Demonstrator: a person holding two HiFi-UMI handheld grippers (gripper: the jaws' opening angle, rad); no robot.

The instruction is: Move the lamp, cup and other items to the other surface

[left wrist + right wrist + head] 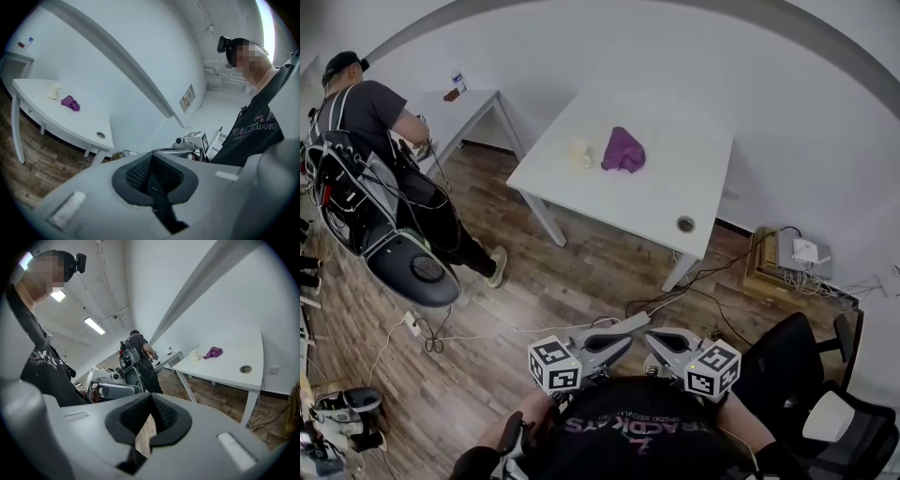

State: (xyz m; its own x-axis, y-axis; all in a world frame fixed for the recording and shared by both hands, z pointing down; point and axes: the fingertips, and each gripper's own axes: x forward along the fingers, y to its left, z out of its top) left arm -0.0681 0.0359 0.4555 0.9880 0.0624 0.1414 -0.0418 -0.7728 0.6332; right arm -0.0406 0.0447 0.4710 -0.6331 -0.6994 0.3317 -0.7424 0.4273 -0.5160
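A cream cup (pixel 580 153) and a crumpled purple cloth (pixel 623 150) lie side by side on the large white table (pixel 675 178) across the room. Both grippers are held low, close to my body and far from that table. My left gripper (pixel 624 340) and right gripper (pixel 650 338) point at each other, tips almost meeting. Each has its jaws shut with nothing between them, as the left gripper view (pixel 151 158) and the right gripper view (pixel 151 397) show. The cup (pixel 194 355) and cloth (pixel 213 352) also appear small in the right gripper view.
A smaller white table (pixel 473 101) with small items stands at the back left. A person (pixel 375 122) wearing a backpack rig works beside it. Cables and a power strip (pixel 628 324) lie on the wooden floor. A black office chair (pixel 825 394) is at my right.
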